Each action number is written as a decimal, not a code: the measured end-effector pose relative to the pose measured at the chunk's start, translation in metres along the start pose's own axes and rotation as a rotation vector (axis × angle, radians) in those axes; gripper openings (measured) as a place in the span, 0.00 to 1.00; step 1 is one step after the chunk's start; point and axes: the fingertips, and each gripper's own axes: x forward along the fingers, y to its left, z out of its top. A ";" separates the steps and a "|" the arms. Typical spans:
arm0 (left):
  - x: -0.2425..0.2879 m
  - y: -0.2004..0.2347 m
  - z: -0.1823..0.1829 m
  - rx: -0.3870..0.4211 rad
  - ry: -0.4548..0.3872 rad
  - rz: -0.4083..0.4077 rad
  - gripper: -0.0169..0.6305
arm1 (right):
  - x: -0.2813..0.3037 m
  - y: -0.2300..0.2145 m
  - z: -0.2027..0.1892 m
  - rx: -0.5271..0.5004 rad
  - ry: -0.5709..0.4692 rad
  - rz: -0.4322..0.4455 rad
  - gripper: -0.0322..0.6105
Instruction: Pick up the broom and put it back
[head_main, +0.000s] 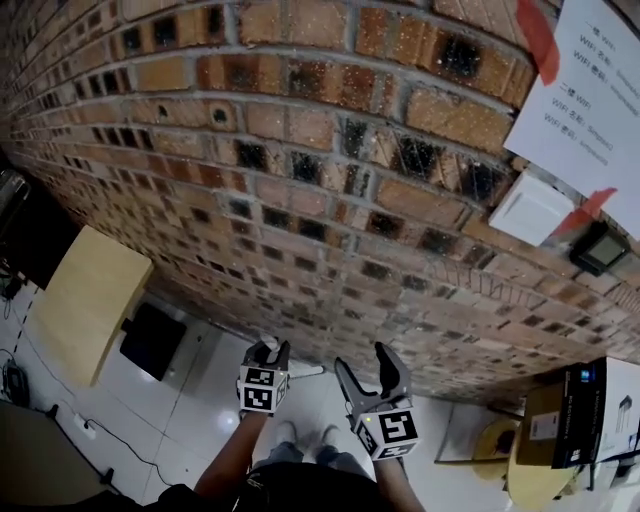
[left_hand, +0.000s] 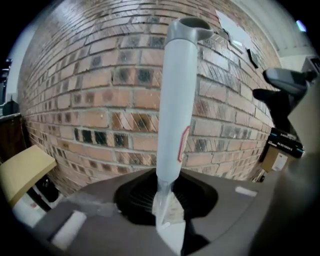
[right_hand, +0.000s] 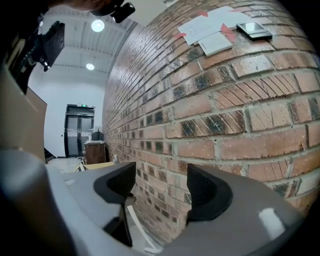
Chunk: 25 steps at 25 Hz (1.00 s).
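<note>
The left gripper (left_hand: 167, 200) has its jaws clamped on the broom (left_hand: 175, 110), on its smooth, pale, tubular handle with a grey hooked cap (left_hand: 189, 27). The right gripper (right_hand: 160, 192) has its jaws apart and empty before the rough brick wall (right_hand: 240, 125).

Looks like an office or shared workspace to me: brick wall (head_main: 300, 150), a wifi notice (head_main: 590, 90) taped up beside a light switch (head_main: 530, 210), white tiled floor (head_main: 190, 400), cardboard boxes (head_main: 545, 425) by the wall, glass double doors (right_hand: 79, 132), and round ceiling lights (right_hand: 97, 25).
</note>
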 end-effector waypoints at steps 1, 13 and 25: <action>-0.011 0.000 0.013 0.000 -0.023 0.003 0.16 | 0.000 0.001 0.004 -0.001 -0.009 0.004 0.56; -0.135 -0.015 0.157 0.058 -0.380 0.038 0.16 | 0.007 0.011 0.053 -0.004 -0.114 0.063 0.55; -0.185 -0.028 0.214 0.071 -0.528 -0.008 0.16 | -0.003 0.022 0.118 0.030 -0.292 0.099 0.51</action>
